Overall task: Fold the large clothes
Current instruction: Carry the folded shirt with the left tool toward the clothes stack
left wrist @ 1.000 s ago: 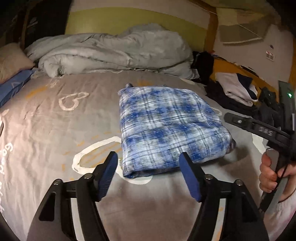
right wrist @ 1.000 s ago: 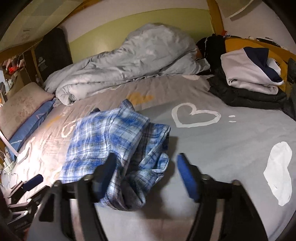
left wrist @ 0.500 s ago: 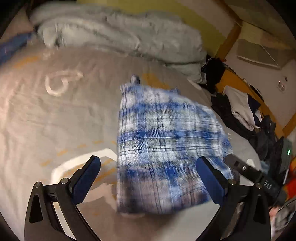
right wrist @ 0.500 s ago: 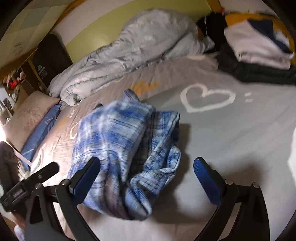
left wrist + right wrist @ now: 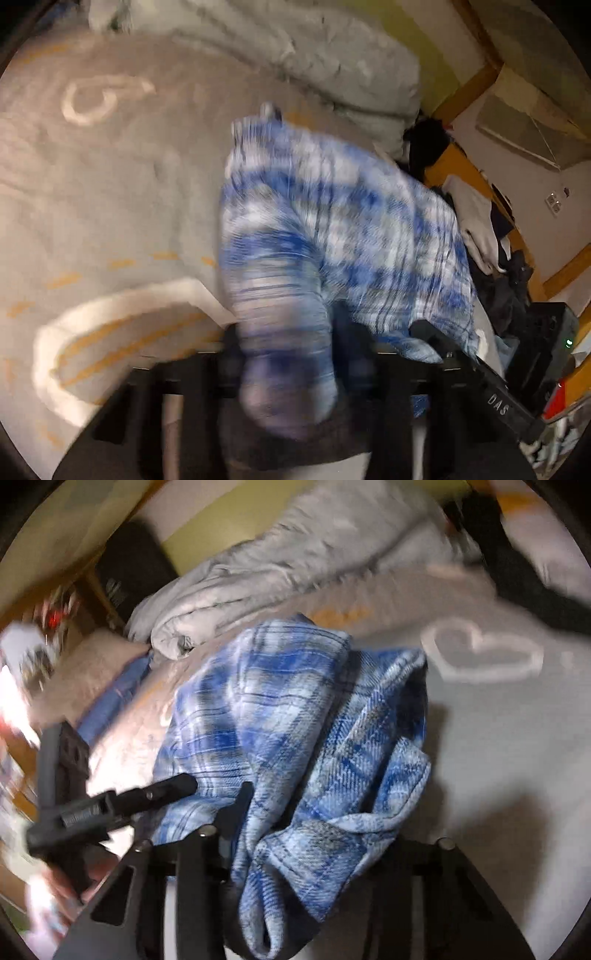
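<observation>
A folded blue-and-white plaid garment (image 5: 332,229) lies on the grey bedsheet (image 5: 110,206); it also shows in the right wrist view (image 5: 280,716). My left gripper (image 5: 288,343) is shut on the garment's near edge, and the cloth bunches between the jaws. My right gripper (image 5: 310,834) is shut on the garment's other side, with a thick fold hanging between its jaws. The right gripper shows at the lower right of the left wrist view (image 5: 491,384). The left gripper shows at the left of the right wrist view (image 5: 110,805). Both views are blurred.
A crumpled grey duvet (image 5: 295,48) lies along the far side of the bed. Folded and dark clothes (image 5: 480,221) are piled at the right edge. A pillow (image 5: 85,672) lies at the left. White heart prints (image 5: 484,653) mark the sheet.
Both grippers moved forward onto the plaid garment and went from wide open to shut on its edges. The cloth now bunches up between each pair of jaws.
</observation>
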